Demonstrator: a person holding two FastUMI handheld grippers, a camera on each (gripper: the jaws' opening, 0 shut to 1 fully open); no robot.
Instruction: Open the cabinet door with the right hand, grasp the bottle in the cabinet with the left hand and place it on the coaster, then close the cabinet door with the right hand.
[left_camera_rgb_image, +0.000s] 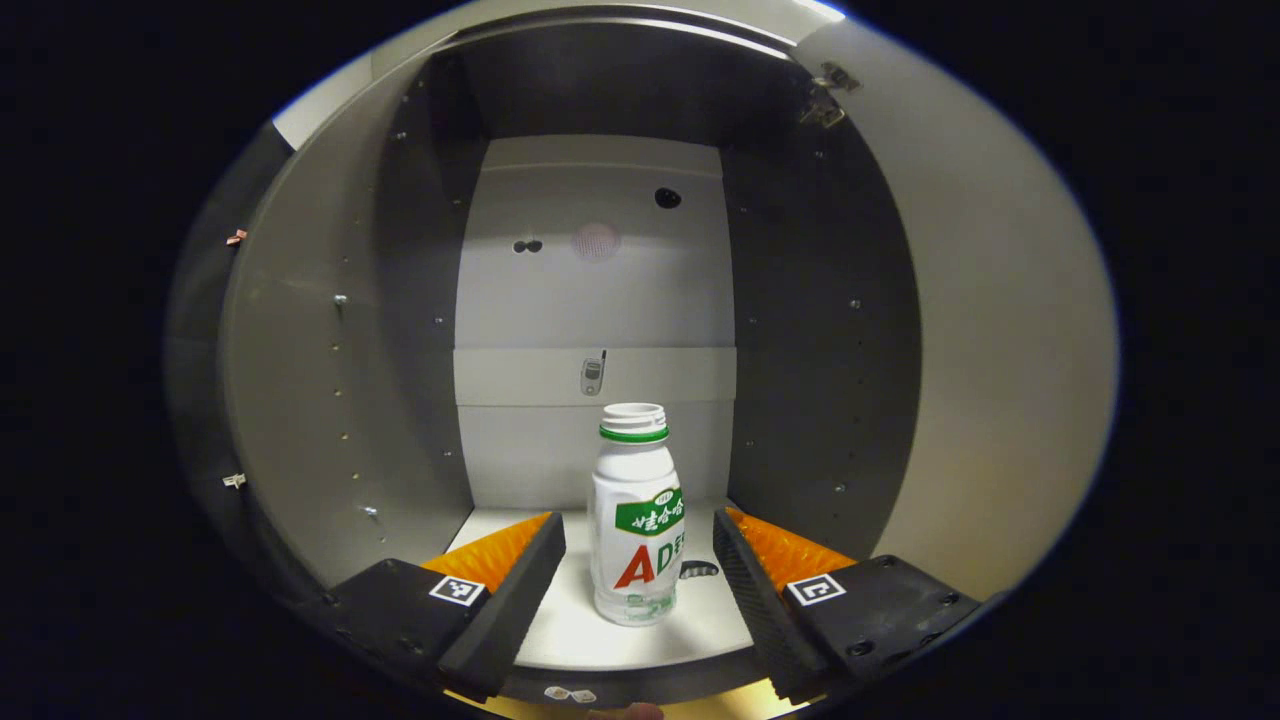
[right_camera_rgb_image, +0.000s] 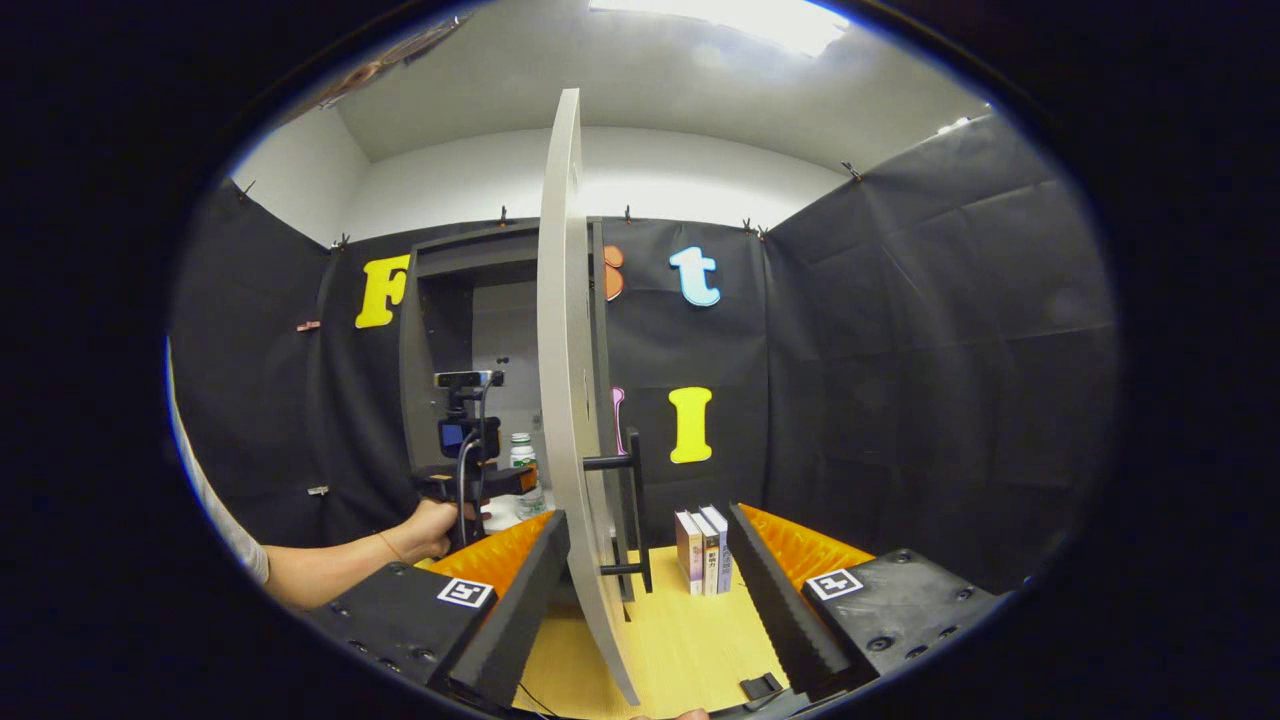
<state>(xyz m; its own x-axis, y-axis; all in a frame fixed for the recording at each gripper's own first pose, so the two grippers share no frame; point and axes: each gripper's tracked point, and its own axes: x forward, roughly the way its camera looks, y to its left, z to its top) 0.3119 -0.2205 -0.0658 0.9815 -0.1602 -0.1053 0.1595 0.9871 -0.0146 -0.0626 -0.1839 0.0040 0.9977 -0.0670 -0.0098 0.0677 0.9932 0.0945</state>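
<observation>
Bottle (left_camera_rgb_image: 637, 515) first: it stands upright on the cabinet's pale floor (left_camera_rgb_image: 590, 630), near the front lip, white with a green ring under an uncapped neck. I won't read its label.

Going left to right in my left gripper view, the cabinet's left wall (left_camera_rgb_image: 300, 400) curves close past my left finger (left_camera_rgb_image: 505, 590), with only a thin strip of floor between them. My left gripper (left_camera_rgb_image: 638, 585) is spread wide, one finger on either side of the bottle's lower half, neither touching it; bare floor shows on both sides, a little more on the left. A small dark thing (left_camera_rgb_image: 698, 570) lies on the floor just right of the bottle's base, and I cannot make out what it is. The right finger (left_camera_rgb_image: 745, 580) sits near the dark right wall (left_camera_rgb_image: 820, 350), and beyond that the open door's pale inner face (left_camera_rgb_image: 1000, 350) swings out to the right. The back panel (left_camera_rgb_image: 595, 300) is well behind the bottle, so there is depth to spare. The near edge of the shelf is cut off by my own fingers.

In my right gripper view, a hand (right_camera_rgb_image: 430, 528) at far left holds the left gripper (right_camera_rgb_image: 470, 480) inside the cabinet, and only the bottle's top (right_camera_rgb_image: 520, 445) peeks out beside it. The door (right_camera_rgb_image: 570, 400) stands edge-on between my right gripper's (right_camera_rgb_image: 650, 585) parted fingers, nearer the left finger (right_camera_rgb_image: 520, 590); I cannot tell whether that finger touches it. The dark handle (right_camera_rgb_image: 630, 510) projects from the door's right face. Right of it, some books (right_camera_rgb_image: 702, 550) stand on the wooden table (right_camera_rgb_image: 680, 640), well apart from the right finger (right_camera_rgb_image: 780, 590).
</observation>
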